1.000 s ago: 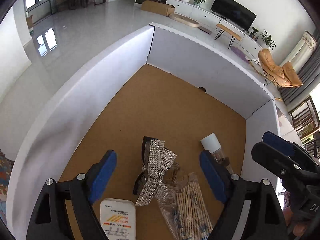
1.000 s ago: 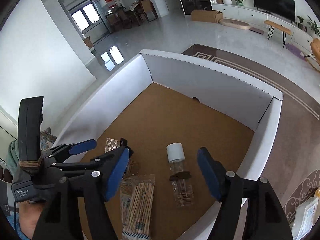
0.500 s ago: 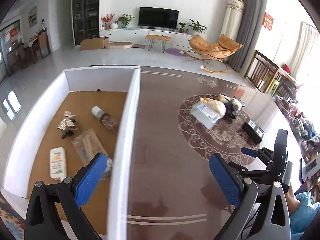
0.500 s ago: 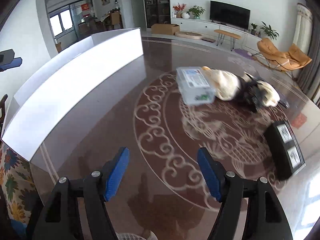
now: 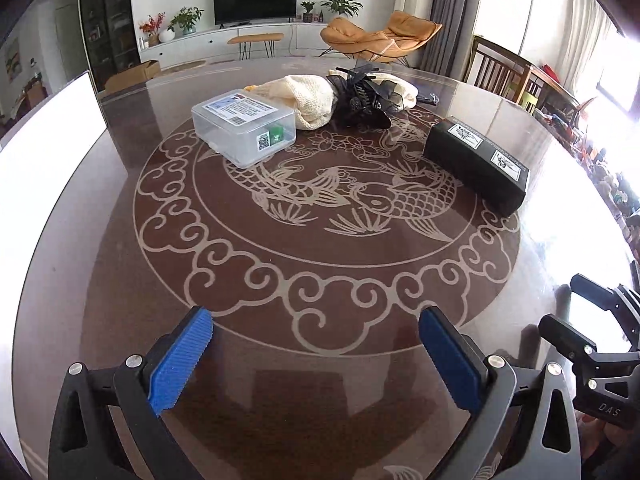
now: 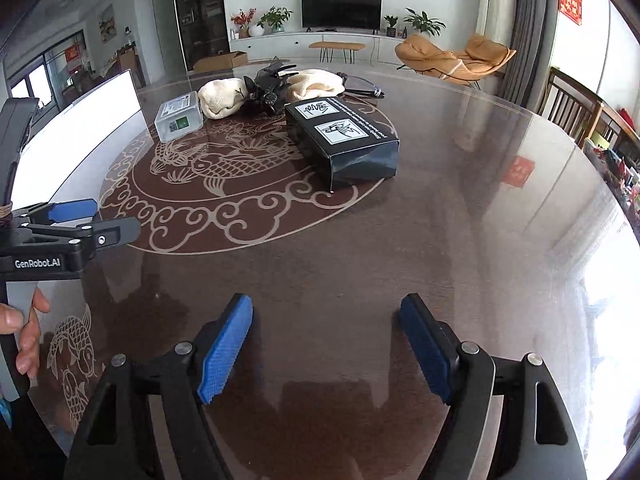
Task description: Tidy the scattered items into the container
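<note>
above the near edge of the dark bench we hold both tongs level and side by side, pointing toward the far items. our left tongs are spread and hold nothing; our right tongs likewise. ahead lie the clear plastic box, cream cloth, black bow and black carton. the white container stands at the left.
</note>
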`<state>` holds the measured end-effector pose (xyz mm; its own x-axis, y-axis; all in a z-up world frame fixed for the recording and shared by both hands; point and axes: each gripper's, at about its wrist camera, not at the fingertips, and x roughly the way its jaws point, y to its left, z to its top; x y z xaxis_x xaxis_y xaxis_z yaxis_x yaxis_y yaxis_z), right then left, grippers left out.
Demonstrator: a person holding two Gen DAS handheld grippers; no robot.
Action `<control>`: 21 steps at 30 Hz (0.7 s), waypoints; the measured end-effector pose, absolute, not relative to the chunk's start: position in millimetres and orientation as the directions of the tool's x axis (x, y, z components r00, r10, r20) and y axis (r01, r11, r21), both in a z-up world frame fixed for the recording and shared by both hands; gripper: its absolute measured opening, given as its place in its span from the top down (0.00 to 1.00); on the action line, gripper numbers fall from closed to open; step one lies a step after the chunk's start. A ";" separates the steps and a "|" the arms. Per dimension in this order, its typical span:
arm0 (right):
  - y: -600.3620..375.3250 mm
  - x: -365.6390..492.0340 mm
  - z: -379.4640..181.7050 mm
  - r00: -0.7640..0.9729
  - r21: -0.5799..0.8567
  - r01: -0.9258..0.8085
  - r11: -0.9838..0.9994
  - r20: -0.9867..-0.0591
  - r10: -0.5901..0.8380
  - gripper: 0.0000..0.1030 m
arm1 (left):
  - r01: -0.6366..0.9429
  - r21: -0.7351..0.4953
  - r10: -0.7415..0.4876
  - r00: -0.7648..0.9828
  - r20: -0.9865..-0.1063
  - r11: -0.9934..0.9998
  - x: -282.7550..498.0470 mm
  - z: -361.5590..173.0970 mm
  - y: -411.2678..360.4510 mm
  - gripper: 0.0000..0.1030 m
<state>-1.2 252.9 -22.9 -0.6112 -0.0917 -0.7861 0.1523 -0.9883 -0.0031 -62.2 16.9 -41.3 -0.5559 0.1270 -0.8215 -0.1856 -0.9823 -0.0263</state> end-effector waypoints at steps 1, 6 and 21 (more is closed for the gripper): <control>251.8 -1.5 -22.9 -0.612 -0.008 0.151 -0.989 -0.786 -0.087 0.25 | -0.188 -0.008 0.113 -0.552 -0.826 -0.982 -63.1 -42.0 19.4 0.00; 250.1 -2.6 -23.0 -0.612 -0.007 0.150 -0.989 -0.786 -0.087 0.25 | -0.204 -0.005 0.119 -0.551 -0.826 -0.979 -62.8 -41.8 17.2 0.00; 250.4 -2.3 -22.8 -0.612 -0.007 0.150 -0.989 -0.786 -0.088 0.25 | -0.196 -0.002 0.113 -0.557 -0.823 -0.981 -61.4 -41.7 18.5 0.00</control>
